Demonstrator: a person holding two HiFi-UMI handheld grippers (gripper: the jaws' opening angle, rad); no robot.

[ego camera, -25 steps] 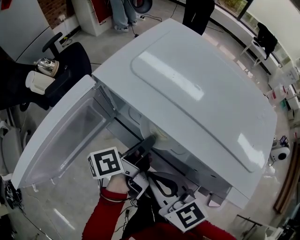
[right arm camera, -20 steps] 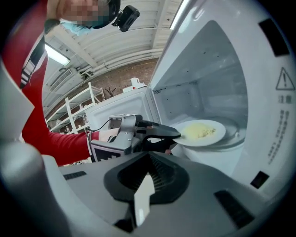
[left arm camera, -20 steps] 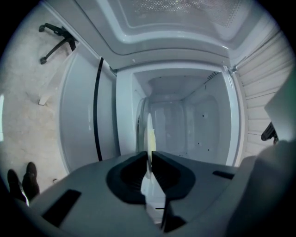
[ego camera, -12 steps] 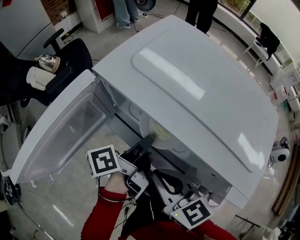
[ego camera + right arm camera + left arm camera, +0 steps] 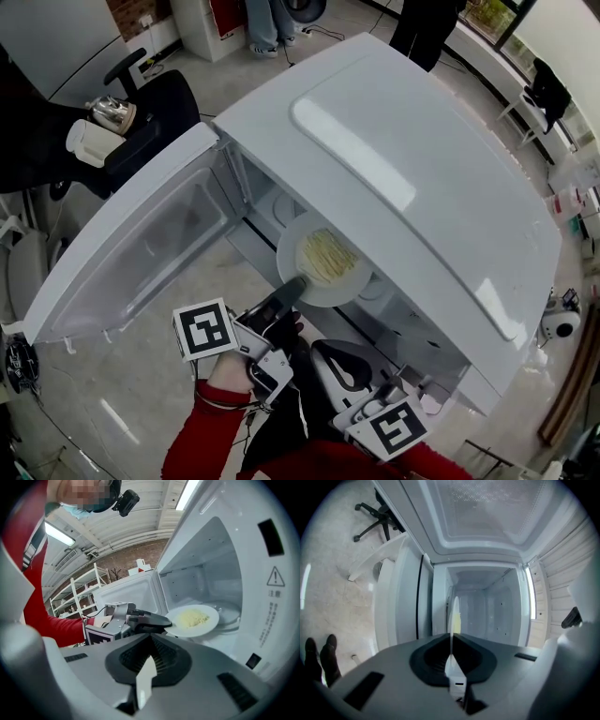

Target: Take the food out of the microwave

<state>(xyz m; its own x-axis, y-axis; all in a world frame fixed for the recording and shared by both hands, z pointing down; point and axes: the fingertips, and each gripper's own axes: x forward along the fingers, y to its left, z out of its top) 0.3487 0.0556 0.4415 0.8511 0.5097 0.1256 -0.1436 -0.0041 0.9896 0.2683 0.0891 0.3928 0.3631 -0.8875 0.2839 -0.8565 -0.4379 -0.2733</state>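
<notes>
The plate [image 5: 349,289] pokes out of the microwave [image 5: 422,178] mouth, the door [image 5: 131,253] swung left (chair [image 5: 150,122] beyond it).

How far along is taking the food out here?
Done: the door is open and the left gripper is shut on the rim of the plate. In hand: the plate, carrying the food, sits at the mouth of the microwave, partly out. Left: pull it fully clear and set it down. The right gripper is shut, empty, behind the left.
</notes>
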